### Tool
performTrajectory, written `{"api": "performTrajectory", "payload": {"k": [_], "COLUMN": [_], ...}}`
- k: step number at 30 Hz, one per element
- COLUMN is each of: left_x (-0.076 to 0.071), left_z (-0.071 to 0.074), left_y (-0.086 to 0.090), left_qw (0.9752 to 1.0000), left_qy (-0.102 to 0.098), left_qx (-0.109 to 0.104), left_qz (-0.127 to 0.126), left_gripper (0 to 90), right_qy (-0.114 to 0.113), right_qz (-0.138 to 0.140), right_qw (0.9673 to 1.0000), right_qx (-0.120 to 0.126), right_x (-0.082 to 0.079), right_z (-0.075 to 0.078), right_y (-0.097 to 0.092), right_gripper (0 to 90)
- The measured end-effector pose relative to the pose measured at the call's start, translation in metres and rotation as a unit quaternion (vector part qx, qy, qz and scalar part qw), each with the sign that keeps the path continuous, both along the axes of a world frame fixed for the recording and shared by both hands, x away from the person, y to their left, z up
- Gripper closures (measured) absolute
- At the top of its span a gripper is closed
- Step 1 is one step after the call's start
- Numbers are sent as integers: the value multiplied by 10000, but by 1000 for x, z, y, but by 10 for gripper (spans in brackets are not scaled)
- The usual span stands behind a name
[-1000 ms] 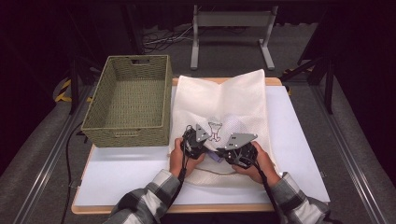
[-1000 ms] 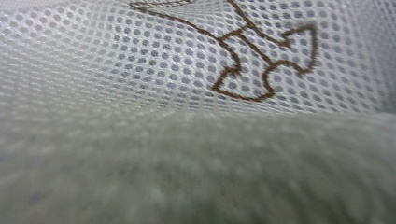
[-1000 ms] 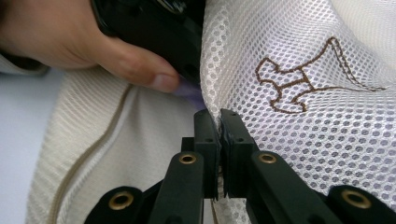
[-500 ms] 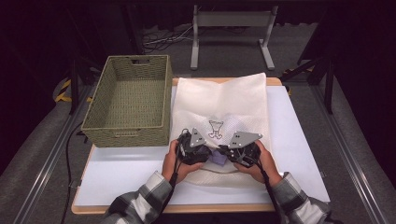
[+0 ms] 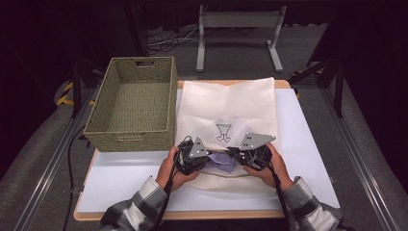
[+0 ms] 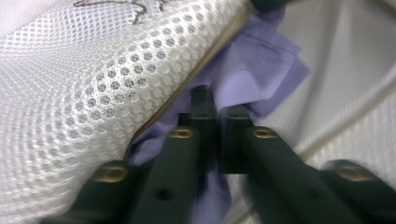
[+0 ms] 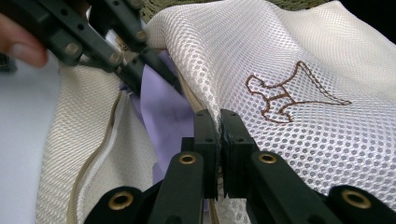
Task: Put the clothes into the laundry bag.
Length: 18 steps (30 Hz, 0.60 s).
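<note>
Between both hand-held grippers, the lilac cloth (image 5: 222, 161) is pinched by the left (image 6: 215, 123); the right (image 7: 218, 122) pinches the mesh bag (image 7: 299, 70).

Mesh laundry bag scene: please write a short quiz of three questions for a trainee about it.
1. True or false: the right gripper is shut on the mesh bag.
2. What colour is the cloth that the left gripper pinches at the bag's opening?
3. Where does the woven basket stand? A) on the bag B) beside the bag, on the left gripper's side C) on the floor

Key
1. True: its jaws clamp the bag's edge.
2. Light purple.
3. B
</note>
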<state>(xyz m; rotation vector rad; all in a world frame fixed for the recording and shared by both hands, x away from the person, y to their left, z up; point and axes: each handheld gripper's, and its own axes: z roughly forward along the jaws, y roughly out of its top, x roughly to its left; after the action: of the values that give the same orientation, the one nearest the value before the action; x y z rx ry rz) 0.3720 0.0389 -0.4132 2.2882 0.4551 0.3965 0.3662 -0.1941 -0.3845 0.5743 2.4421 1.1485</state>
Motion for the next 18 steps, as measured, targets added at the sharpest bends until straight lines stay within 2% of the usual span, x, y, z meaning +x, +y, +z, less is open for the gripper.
{"api": "performTrajectory", "payload": {"k": [7,12,13,16,18], "left_x": [10,19,21,24,26], "left_z": [-13,-25,-27,-29,-30], "left_y": [-2,-16,-20,-27,-30], "left_qw": [9993,9982,9983,9989,9992], "left_qy": [249,429,368,337,343], "left_qx": [286,416,436,333,208], "left_qz": [8,-72,-80,-34,84], "left_gripper": [887,892,893,894,894], "right_qy": [34,79,70,63,74], "right_qz": [35,81,86,72,73], "right_qw": [10000,9999,9999,9999,9999], "right_qx": [-7,-36,-50,-50,-73], "right_x": [-1,-1,-1,-1,-1], "right_z": [0,-2,-2,-1,-2], "right_y": [2,4,4,4,4], "right_gripper": [869,869,869,869,870]}}
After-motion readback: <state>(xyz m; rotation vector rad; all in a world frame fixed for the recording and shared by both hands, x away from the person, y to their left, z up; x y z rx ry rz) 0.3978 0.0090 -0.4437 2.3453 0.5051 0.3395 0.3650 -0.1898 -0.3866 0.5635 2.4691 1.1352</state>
